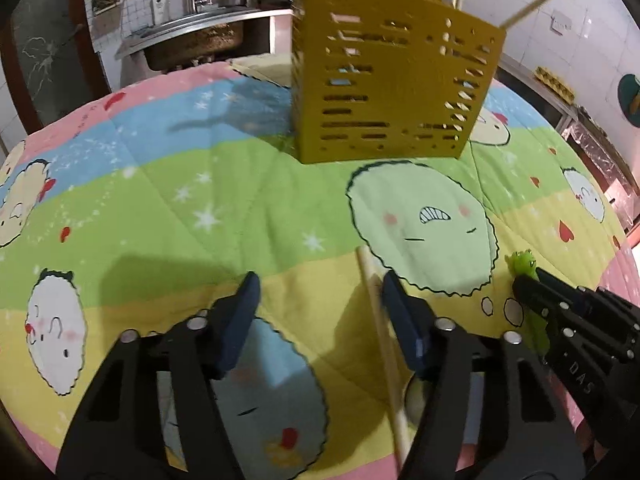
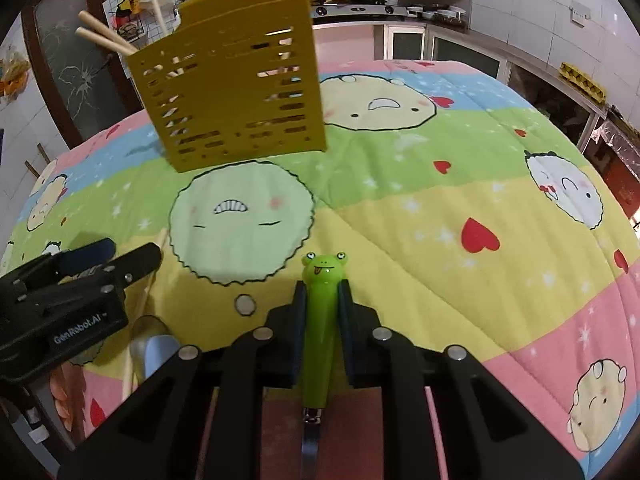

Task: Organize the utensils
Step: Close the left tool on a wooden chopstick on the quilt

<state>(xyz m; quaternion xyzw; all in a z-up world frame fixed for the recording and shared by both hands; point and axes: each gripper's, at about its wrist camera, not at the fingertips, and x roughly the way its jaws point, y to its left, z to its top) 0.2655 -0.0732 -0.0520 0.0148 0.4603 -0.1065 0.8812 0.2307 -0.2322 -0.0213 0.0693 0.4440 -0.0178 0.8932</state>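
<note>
Clamping a green frog-headed utensil handle [image 2: 320, 320], the right gripper [image 2: 321, 292] had both blue pads pressed on the handle's sides, frog face sticking out past the fingertips and a metal shank running back under the jaws; the working end was hidden, so spoon or fork could not be told. In the left wrist view that same right gripper [image 1: 528, 280] showed at the right edge, pinching the green handle [image 1: 524, 266] just above the quilt.

Left gripper [image 1: 320, 292] stood with jaws spread and nothing pressed between the pads. A wooden chopstick [image 1: 380, 344] lay on the quilt between them, close against the inner side of the right-hand finger [image 1: 400, 320]; whether it touched the pad could not be told. A metal spoon bowl [image 2: 150, 344] lay just beside the chopstick [image 2: 140, 320], under the left gripper [image 2: 120, 256].

Yellow slotted utensil holder [image 1: 384, 80] stood upright on the cartoon-print quilt [image 1: 200, 200], well beyond both grippers, with several chopsticks [image 2: 104, 38] already poking out of its top. Kitchen sink [image 1: 192, 36] sat behind the table, stove [image 2: 360, 8] farther back.
</note>
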